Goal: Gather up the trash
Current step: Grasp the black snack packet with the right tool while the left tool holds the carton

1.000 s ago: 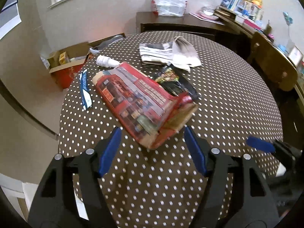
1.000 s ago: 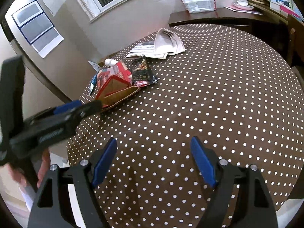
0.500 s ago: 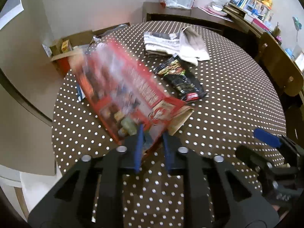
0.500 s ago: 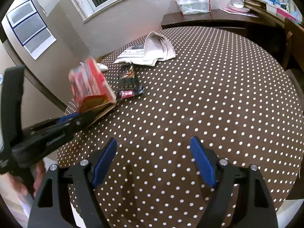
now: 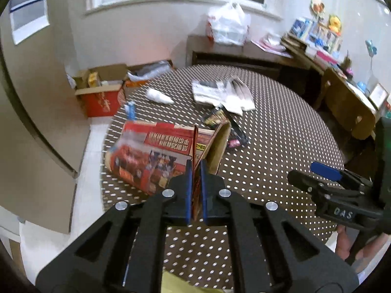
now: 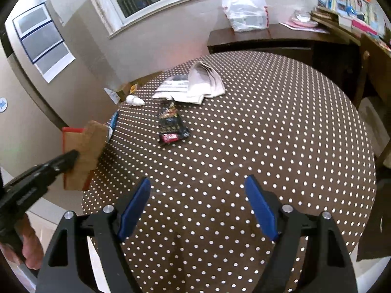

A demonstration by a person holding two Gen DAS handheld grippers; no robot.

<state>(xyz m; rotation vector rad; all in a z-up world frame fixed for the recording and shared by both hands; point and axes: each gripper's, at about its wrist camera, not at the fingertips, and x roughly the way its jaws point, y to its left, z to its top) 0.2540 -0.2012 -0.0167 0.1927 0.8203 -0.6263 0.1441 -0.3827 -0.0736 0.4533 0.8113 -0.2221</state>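
Left gripper (image 5: 194, 183) is clamped on the red box's (image 5: 151, 156) flap, box hanging up-left of center. Right gripper (image 6: 198, 207) is wide open, empty; black wrapper (image 6: 171, 124) probably nearest it.

The red box (image 5: 151, 161) is blurry, so its words are too hard to read. The fingers (image 5: 188, 190) cover its near edge. The tabletop (image 6: 268, 146) is cut off at the bottom of the picture.
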